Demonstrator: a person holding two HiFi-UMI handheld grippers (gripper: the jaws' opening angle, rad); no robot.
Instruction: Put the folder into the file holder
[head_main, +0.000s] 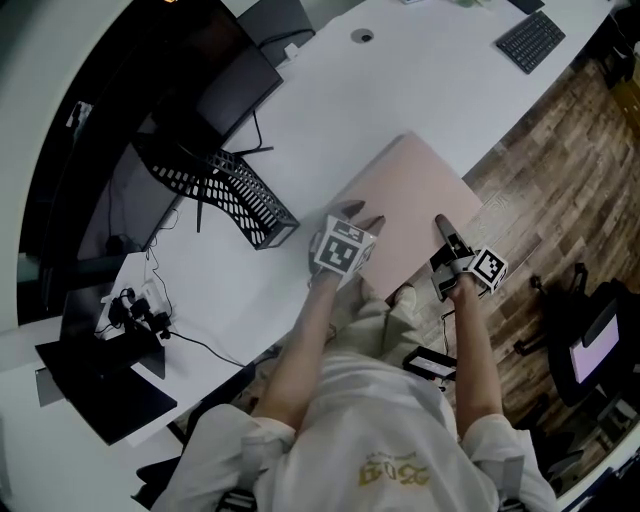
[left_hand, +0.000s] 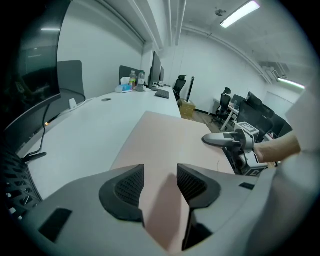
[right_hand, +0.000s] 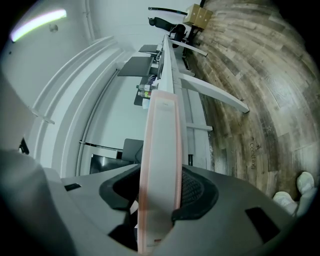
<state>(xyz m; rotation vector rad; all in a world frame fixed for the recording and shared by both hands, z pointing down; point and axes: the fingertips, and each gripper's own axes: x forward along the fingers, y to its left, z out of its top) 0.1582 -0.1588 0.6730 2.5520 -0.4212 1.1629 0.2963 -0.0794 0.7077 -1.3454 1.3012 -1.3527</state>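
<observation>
Nearest to the person, both forearms reach out from the lower middle of the head view. The left tongs (head_main: 362, 215) sit at the near left edge of the pink folder (head_main: 410, 190), tilted down at it. In the left gripper view their jaws stand spread, with the folder's flat pink face showing in the gap and neither pad pressing on it. The right tongs (head_main: 441, 226) are just right of centre, at the folder's near right side, where it overhangs the edge of the white bench (head_main: 400, 70). In the right gripper view the folder runs edge-on up the middle of the frame and the jaws pinch it from both sides.

The folder lies flat on the bench at centre frame. Left of it, apart from it, stands the black mesh file holder (head_main: 245, 195). Behind that, at upper left, is a dark monitor (head_main: 200, 90). A keyboard (head_main: 530, 40) lies far off at upper right, with a wooden floor (head_main: 560, 150) below the bench's edge.
</observation>
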